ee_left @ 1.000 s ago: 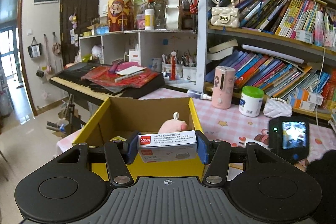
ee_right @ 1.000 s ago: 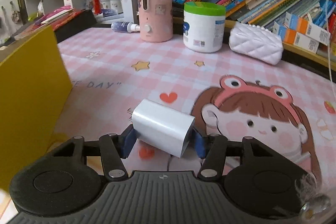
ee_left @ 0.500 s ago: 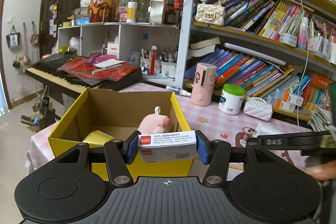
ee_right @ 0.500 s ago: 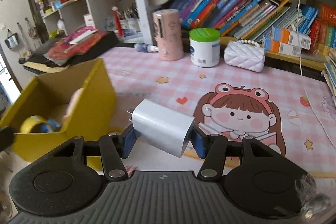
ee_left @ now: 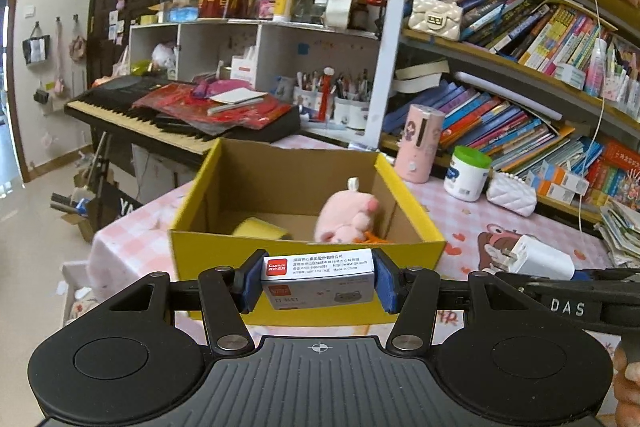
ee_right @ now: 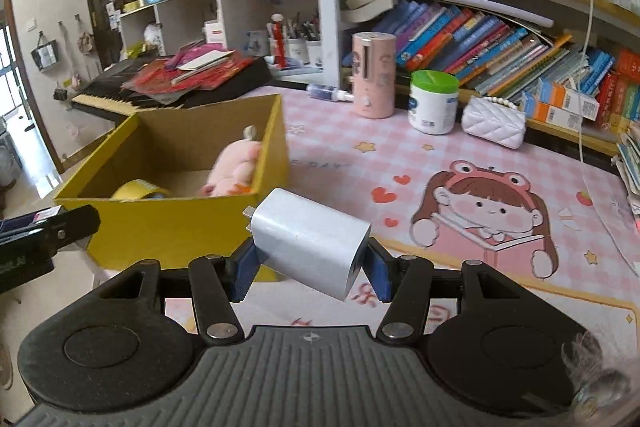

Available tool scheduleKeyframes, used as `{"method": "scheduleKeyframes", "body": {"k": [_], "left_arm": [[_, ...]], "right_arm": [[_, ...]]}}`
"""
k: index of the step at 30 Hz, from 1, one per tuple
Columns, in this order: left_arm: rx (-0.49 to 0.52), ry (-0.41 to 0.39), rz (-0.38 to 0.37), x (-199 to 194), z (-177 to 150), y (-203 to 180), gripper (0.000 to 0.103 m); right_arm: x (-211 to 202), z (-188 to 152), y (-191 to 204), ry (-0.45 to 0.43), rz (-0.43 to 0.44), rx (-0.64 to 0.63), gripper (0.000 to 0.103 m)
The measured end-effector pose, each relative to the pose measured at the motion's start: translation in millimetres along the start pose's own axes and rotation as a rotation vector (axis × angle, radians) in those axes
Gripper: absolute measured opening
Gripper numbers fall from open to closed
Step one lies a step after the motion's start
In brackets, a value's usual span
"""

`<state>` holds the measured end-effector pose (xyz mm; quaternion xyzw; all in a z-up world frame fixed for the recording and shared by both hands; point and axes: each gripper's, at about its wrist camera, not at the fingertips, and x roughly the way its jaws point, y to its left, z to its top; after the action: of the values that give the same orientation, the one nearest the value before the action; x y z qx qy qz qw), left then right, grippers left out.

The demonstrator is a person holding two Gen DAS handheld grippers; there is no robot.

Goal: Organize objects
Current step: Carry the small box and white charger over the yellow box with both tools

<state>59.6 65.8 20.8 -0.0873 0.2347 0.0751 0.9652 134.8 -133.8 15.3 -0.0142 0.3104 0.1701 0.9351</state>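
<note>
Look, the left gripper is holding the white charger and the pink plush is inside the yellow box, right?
Not quite. The left gripper holds a small white staples box, as the left wrist view shows. The white charger is in the right gripper. The pink plush is indeed inside the yellow box.

On the bench (ee_right: pixel 500 163), covered by a pink checked cloth, we see a pink cylinder (ee_right: pixel 373 75) standing beside a green-lidded white jar (ee_right: pixel 433 101) and a white quilted pouch (ee_right: pixel 493 121). Behind them we see crowded bookshelves (ee_left: pixel 520 39). A keyboard (ee_left: pixel 160 115) carries red papers (ee_left: pixel 208 103).
</note>
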Motion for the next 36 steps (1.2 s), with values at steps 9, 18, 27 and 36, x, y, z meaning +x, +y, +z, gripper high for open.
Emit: {"method": "scheduleKeyframes", "body": {"k": [9,18,27,36], "left_arm": [[0.025,-0.016,0.006,-20.9,-4.2,30.2,0.053],[0.038,-0.020,-0.011,-30.5,-4.0,50.7,0.053],[0.019,-0.039,-0.003,-22.3,3.1,53.6,0.053],[0.006,-0.053,0.062,5.3,23.0,48.1,0.053]], "right_arm": [[-8.4,-13.8,43.9,0.010,0.013,-0.013,0.053],[-17.1,-21.9,76.5,0.011,0.008,-0.033,0.053],[-11.5,-11.9,81.8,-0.019,0.006,-0.066,0.053],[20.8,23.6,78.4,-0.089,0.056,-0.121,0.053]]}}
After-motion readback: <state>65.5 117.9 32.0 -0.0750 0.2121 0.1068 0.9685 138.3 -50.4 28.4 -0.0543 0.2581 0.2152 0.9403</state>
